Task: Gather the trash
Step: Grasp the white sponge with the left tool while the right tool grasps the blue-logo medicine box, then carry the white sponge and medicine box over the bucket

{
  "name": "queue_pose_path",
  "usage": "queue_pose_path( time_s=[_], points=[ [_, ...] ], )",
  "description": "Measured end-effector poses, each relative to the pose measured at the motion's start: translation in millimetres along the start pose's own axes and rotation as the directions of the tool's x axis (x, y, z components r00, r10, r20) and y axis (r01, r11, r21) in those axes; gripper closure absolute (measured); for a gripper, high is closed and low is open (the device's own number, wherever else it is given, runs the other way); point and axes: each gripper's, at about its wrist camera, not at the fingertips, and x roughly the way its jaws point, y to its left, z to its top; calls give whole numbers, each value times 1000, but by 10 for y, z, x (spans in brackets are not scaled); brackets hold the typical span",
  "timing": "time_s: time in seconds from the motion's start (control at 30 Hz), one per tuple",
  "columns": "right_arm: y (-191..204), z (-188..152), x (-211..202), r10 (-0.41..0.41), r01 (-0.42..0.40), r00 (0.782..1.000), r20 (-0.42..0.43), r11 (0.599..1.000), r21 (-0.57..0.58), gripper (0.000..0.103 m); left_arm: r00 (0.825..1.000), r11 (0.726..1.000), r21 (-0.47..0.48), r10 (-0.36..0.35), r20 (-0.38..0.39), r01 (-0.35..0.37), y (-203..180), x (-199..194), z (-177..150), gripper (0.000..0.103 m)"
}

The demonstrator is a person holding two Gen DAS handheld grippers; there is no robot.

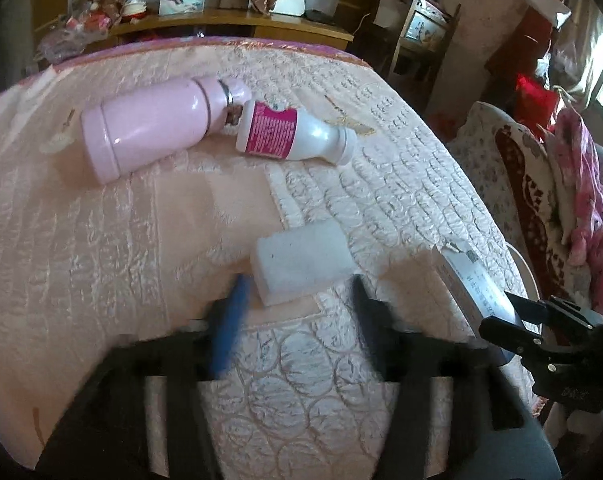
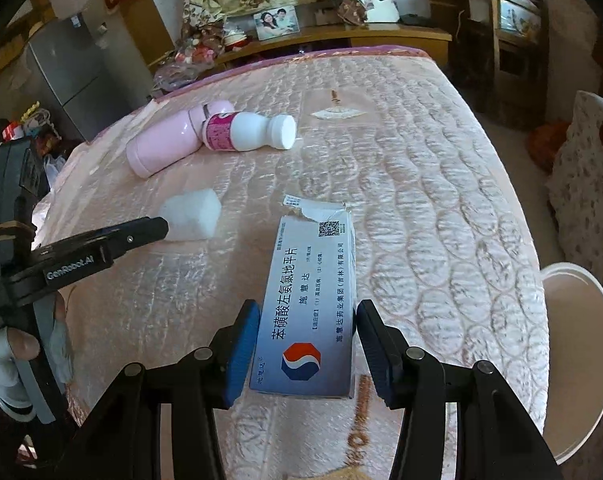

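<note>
Between your right gripper (image 2: 307, 334) pads lies the flat blue-white cardboard medicine box (image 2: 313, 300), long axis toward 12 o'clock, torn flap farthest, jaws touching both sides. Your left gripper (image 1: 297, 300) gapes wide around the white foam block (image 1: 301, 264), not touching. At 11 o'clock the pink steel flask (image 1: 149, 128) touches the white plastic bottle (image 1: 293, 132). Bare quilted bedspread (image 2: 421, 200) stretches toward 1 o'clock.
</note>
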Motion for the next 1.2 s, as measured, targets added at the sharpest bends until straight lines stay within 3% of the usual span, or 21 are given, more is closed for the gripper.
queue_pose_path(
  time_s=[0.2, 0.4, 0.43, 0.5, 0.6, 0.9, 1.2],
  points=[
    [-14, -5, 51, 10, -10, 1000, -9, 1000, 7, 54, 1000, 999, -52, -14, -10, 13, -18, 184, 149, 38],
    [-27, -15, 93, 11, -11, 1000, -18, 1000, 10, 54, 997, 998, 4, 64, -36, -64, -124, 444, 167, 39],
    [-34, -15, 88, 12, -11, 1000, -16, 1000, 11, 54, 998, 998, 2, 58, -29, -58, -123, 432, 161, 39],
    [-41, -14, 74, 12, -12, 1000, -13, 1000, 8, 54, 999, 999, -4, 48, -19, -48, -112, 402, 148, 53],
    [-49, -12, 33, 14, -14, 1000, -2, 1000, 7, 54, 999, 999, -2, 34, -26, -34, -109, 356, 135, 60],
    [-199, -39, -264, -4, 3, 999, 51, 999, 32, 54, 999, 998, 51, -48, 3, 48, -501, 42, 56, 63],
    [-630, -177, -623, -68, 59, 994, 89, 993, 101, 54, 993, 981, 151, -122, 2, 121, -1238, -68, 34, 63]
  ],
)
